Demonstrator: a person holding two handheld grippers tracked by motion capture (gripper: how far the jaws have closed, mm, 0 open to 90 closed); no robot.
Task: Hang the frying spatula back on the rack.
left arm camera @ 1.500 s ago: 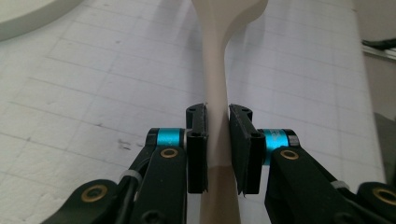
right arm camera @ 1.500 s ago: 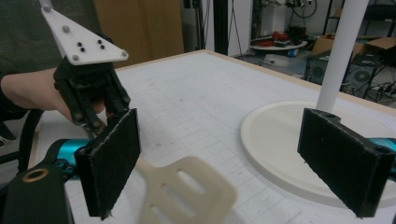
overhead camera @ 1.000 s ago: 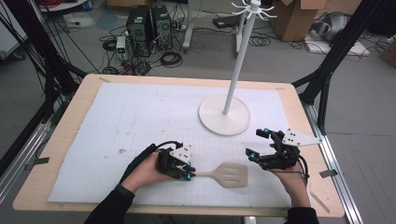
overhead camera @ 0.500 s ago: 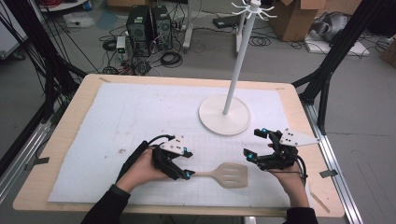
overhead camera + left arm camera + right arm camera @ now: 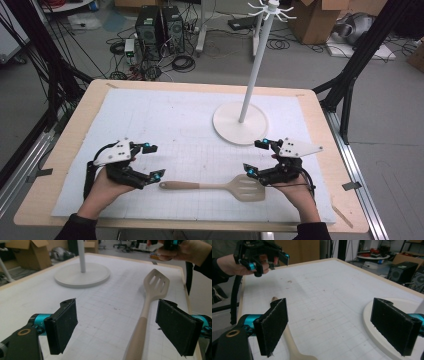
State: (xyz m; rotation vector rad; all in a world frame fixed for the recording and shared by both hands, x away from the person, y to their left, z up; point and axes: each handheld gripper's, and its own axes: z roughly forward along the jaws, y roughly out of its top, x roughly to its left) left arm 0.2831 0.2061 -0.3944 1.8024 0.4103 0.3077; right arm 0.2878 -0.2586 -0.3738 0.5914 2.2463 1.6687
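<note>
Spatula lies flat on the mat near the front edge, long axis left-right: handle end just beside left gripper, slotted blade under right gripper. Both grippers wide open, holding nothing.

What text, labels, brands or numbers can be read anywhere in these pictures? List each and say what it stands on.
None can be read.
The white mat bears only a faint printed grid, no numbers.
The spatula, the stand and both grippers, left and right, show no markings.
The cardboard boxes and computer towers on the floor are too small and blurred to tell.
</note>
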